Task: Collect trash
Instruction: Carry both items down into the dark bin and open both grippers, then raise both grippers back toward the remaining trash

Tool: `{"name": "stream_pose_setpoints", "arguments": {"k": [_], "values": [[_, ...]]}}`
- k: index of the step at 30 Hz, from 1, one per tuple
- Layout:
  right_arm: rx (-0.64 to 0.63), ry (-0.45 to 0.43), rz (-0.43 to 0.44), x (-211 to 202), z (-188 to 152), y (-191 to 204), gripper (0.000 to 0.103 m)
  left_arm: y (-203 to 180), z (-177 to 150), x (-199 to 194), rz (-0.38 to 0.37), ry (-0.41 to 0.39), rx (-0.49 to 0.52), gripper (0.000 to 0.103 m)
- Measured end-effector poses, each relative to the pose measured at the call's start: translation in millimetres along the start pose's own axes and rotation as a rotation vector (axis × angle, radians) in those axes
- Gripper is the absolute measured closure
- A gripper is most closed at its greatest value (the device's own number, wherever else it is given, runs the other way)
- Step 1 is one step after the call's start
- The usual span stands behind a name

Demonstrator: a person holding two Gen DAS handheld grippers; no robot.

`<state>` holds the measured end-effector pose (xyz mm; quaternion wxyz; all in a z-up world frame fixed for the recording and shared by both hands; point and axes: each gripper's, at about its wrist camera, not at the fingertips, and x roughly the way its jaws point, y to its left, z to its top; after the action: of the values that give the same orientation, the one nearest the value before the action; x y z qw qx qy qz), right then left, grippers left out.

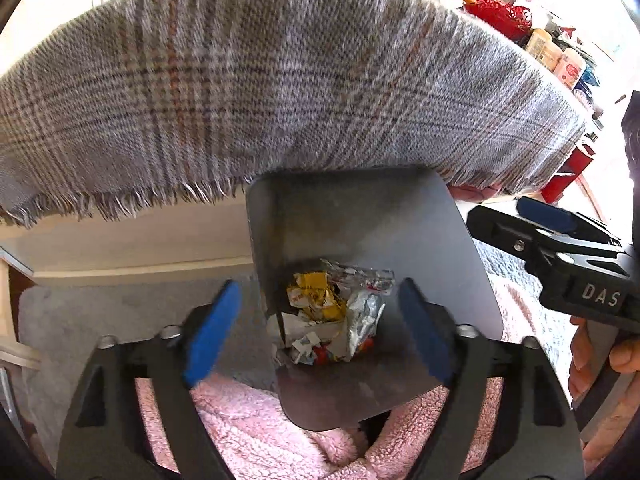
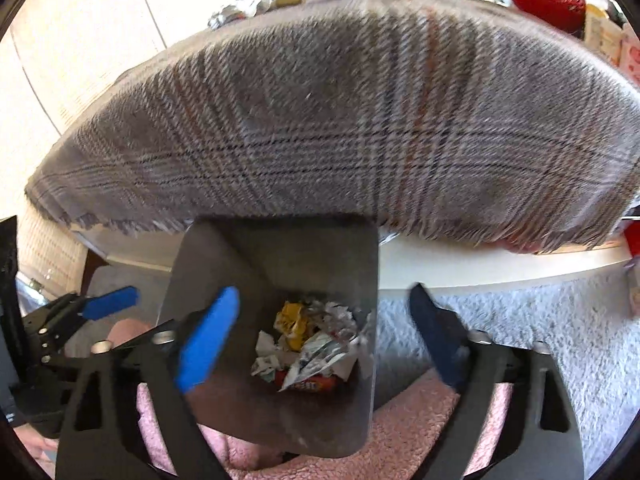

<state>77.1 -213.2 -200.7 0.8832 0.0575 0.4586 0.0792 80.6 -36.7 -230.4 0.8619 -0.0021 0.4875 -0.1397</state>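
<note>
A grey square trash bin (image 1: 360, 208) stands on the floor below both grippers; it also shows in the right wrist view (image 2: 280, 248). At its bottom lies crumpled trash (image 1: 332, 312): yellow, silver and white wrappers, seen too in the right wrist view (image 2: 312, 344). My left gripper (image 1: 320, 332) is open and empty above the bin's mouth. My right gripper (image 2: 324, 340) is open and empty above the bin too. The right gripper shows at the right edge of the left wrist view (image 1: 560, 236), the left gripper at the left of the right wrist view (image 2: 92, 308).
A table draped in a grey plaid cloth (image 1: 280, 80) hangs over the far side of the bin. Bottles and a red item (image 1: 500, 12) stand on it. Pink fleece (image 1: 248, 432) lies under the grippers, grey carpet (image 2: 520, 320) beside the bin.
</note>
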Motion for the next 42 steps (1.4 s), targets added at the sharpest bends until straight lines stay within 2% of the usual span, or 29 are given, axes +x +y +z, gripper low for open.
{"name": "stream_pose_setpoints", "arguments": {"k": [3,13,19,24,28,32,38,42], "values": [[0.006,-0.022,-0.012,-8,7,-3,0.004,1,3,-8,0.017,-0.021,0.000,0.008],[-0.008,-0.110,-0.015,-36,26,-7,0.004,-1,24,-43,0.022,-0.109,0.028,0.008],[-0.033,-0.234,-0.019,-70,56,-4,0.003,1,47,-72,0.017,-0.205,0.036,0.008],[-0.051,-0.292,-0.024,-83,83,-5,0.003,9,77,-90,0.028,-0.256,0.034,0.008],[-0.042,-0.308,0.006,-82,106,-8,0.003,15,101,-95,0.049,-0.284,0.039,0.008],[-0.047,-0.315,-0.011,-77,131,-10,0.003,22,125,-95,0.060,-0.297,0.046,0.008],[-0.059,-0.274,-0.036,-50,169,-12,0.003,32,167,-80,0.082,-0.288,0.058,0.008],[-0.094,-0.241,-0.038,-31,187,-8,0.003,37,198,-65,0.062,-0.267,0.058,0.010]]}}
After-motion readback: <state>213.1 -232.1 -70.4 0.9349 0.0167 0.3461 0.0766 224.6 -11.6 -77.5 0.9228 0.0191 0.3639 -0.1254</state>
